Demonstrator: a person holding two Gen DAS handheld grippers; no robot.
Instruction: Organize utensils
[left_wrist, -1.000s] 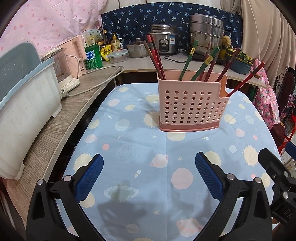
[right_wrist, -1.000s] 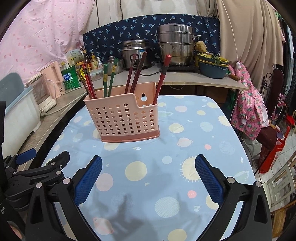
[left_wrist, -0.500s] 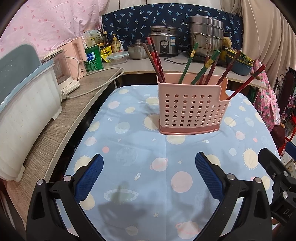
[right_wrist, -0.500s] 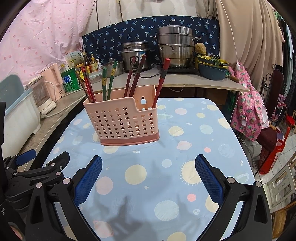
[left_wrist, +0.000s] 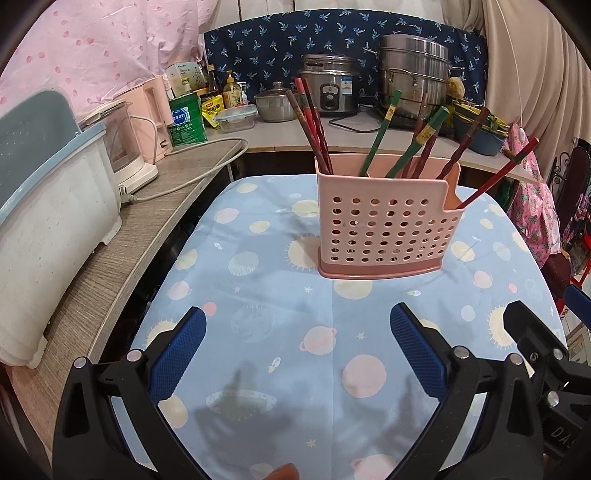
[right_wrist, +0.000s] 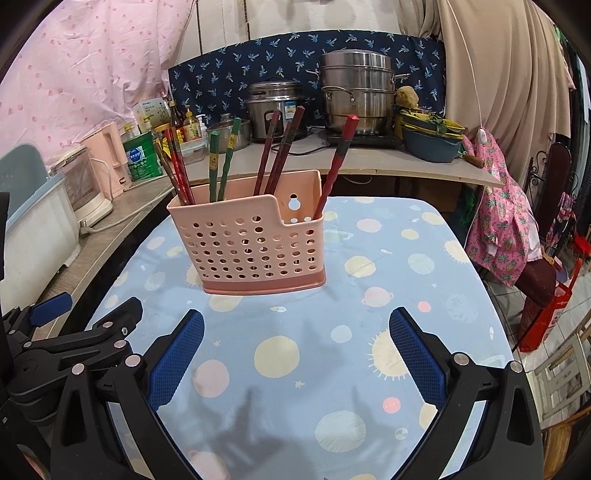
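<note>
Left wrist view: left gripper (left_wrist: 297, 349) spread wide, nothing between its blue pads (left_wrist: 176, 356), hovering over the near edge of the planet-print tablecloth (left_wrist: 258, 306). Right gripper (right_wrist: 295, 349) likewise agape and empty, alongside it. Pink perforated holder (left_wrist: 388, 230) stands upright toward the table's far edge, well apart from both tools. Chopsticks (left_wrist: 314, 123) — red, brown, green — lean in it, fanned apart; one red stick (left_wrist: 495, 173) tilts out through the low notch on the right. No loose utensils on the cloth — sorting looks done, or nearly so. Counter behind holds a rice cooker (right_wrist: 275, 105).
</note>
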